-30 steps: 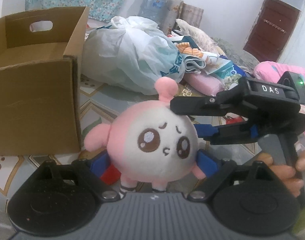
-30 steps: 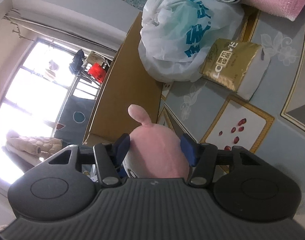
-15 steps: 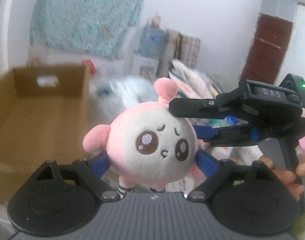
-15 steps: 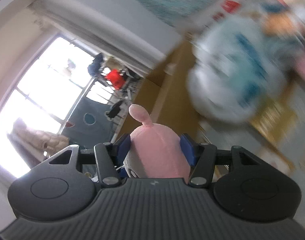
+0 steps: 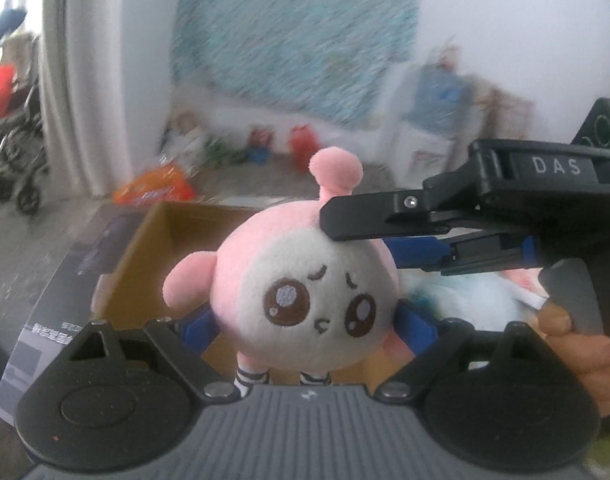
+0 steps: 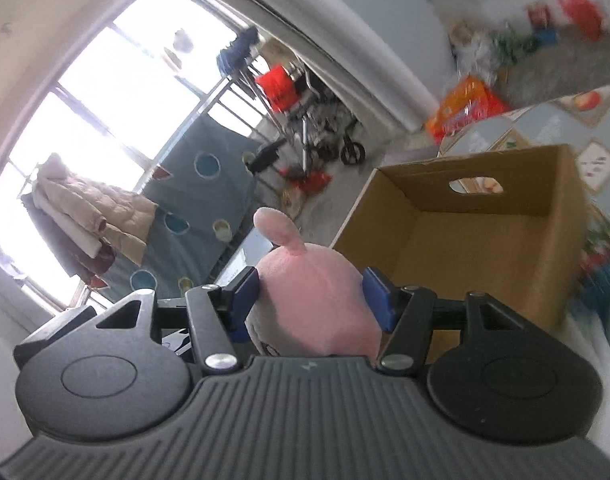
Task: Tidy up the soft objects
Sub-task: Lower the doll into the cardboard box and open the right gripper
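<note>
The cardboard box (image 5: 157, 264) sits at about 9 o'clock from the plush toy (image 5: 301, 284), open and with nothing seen inside. The toy is up in the air, near the box. The left gripper (image 5: 301, 320) is spread wide, its blue pads hugging the toy's round sides. The right gripper (image 6: 311, 292) squeezes the toy's pink head from 3 o'clock, jaws about half apart, having just opened a little. The toy looks light, squishy and not easy to break. The fat middle is the best place to hold. Its legs are partly hidden. The room behind is blurry.
</note>
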`<state>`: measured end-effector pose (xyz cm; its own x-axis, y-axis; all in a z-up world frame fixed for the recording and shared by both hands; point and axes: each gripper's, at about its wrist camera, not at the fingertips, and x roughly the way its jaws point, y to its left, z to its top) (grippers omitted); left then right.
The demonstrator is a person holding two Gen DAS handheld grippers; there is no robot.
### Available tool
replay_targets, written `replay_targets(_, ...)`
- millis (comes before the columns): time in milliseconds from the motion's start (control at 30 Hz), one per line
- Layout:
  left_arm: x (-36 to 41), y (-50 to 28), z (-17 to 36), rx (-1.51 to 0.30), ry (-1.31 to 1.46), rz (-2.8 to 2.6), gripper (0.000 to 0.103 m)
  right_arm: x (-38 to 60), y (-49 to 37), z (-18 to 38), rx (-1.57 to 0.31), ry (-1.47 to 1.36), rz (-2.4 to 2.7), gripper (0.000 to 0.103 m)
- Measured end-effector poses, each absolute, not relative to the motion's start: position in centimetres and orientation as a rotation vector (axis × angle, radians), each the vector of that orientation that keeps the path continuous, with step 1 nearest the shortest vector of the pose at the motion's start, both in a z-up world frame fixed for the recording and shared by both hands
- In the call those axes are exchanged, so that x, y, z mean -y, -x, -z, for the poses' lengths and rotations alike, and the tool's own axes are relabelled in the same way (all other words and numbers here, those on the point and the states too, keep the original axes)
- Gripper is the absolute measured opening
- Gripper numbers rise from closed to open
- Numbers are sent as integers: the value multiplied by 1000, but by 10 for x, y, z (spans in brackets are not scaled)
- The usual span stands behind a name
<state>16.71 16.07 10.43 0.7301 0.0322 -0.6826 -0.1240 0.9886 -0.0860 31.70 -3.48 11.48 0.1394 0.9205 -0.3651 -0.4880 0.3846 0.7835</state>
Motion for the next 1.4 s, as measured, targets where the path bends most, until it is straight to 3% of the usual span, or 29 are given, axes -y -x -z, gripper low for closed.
replay_targets(200, -200, -247, -69, -876, 147, -194, 93, -36, -407, -68, -1116, -577, -1049, 59)
replay_targets(367, -215, -281, -46, -965, 211, -165, 93, -65, -433, -38, -1181, -518, -988, 59)
replay_targets(733, -184, -299, -8, -1061, 343, 73, 93, -26, -420, -68, -1068, -174, -886, 61)
replay_targets(1033, -175, -316, 0, -1085, 310, 43, 93, -10, -434, -45, -1077, -213, -814, 61)
replay_targets(1400, -181, -336, 14, -1090, 431, 44, 93, 43, -426, -64, -1009, -346, -826, 61)
